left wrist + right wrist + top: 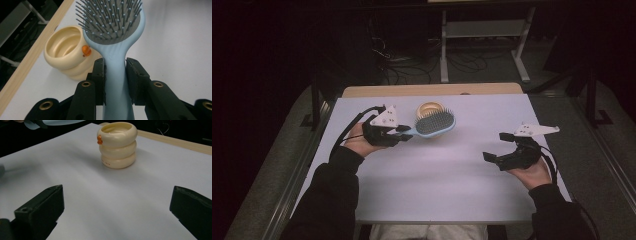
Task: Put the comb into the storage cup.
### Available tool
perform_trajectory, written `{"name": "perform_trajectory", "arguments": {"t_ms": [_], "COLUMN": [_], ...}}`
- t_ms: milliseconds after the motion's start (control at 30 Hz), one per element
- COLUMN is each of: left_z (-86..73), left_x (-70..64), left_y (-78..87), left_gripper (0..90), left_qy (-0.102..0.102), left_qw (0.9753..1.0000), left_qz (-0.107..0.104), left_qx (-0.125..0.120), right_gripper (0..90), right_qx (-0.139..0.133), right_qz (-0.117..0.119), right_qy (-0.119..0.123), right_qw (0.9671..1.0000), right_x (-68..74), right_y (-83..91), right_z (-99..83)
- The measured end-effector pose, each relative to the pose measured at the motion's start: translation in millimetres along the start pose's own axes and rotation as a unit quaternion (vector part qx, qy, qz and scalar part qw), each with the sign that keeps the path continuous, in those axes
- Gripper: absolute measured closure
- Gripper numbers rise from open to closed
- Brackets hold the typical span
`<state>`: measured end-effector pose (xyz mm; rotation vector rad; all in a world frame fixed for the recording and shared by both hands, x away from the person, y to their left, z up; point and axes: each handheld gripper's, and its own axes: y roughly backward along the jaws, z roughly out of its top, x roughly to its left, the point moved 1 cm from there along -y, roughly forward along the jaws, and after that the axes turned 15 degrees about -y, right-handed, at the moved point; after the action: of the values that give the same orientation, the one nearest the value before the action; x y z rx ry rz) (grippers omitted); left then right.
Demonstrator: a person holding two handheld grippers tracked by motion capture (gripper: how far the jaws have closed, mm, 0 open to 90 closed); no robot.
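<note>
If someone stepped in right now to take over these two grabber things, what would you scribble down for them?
Left gripper: shut on the handle of the light blue hairbrush, held off the table, bristles up.
Right gripper: open, holding nothing, low over the white table.
Cream ringed cup: upright near the far edge, just behind the brush head.
Done: brush picked up.
Left: likely setting the brush in or by the cup; that is a guess.

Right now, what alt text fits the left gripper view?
The left gripper clamps its two black jaws on the handle of a light blue hairbrush, bristles facing the camera. Behind it, a cream ribbed cup stands on the white table.
</note>
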<state>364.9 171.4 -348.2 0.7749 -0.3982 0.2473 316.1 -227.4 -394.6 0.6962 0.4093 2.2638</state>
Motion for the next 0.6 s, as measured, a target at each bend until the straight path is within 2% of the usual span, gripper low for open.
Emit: {"name": "perform_trajectory", "arguments": {"t_ms": [333,600], "left_z": [-4.3,-6.4], "left_x": [3.9,6.4], "left_y": [11.2,23.4], "left_gripper": [69.8,69.8], "left_qy": [0.008,0.015], "left_qw": [0.9997,0.9987], "left_qz": [0.021,0.048], "left_qx": [0.002,-0.007], "right_gripper": [0.0,0.0], "right_qx": [-0.006,0.000], "right_qz": [0.015,0.034], "right_qy": [0.010,0.007], "right_qw": [0.9998,0.9994], "right_x": [11.2,21.9], "right_y": [-1.2,-13.4], "right_z": [20.1,35.2]}}
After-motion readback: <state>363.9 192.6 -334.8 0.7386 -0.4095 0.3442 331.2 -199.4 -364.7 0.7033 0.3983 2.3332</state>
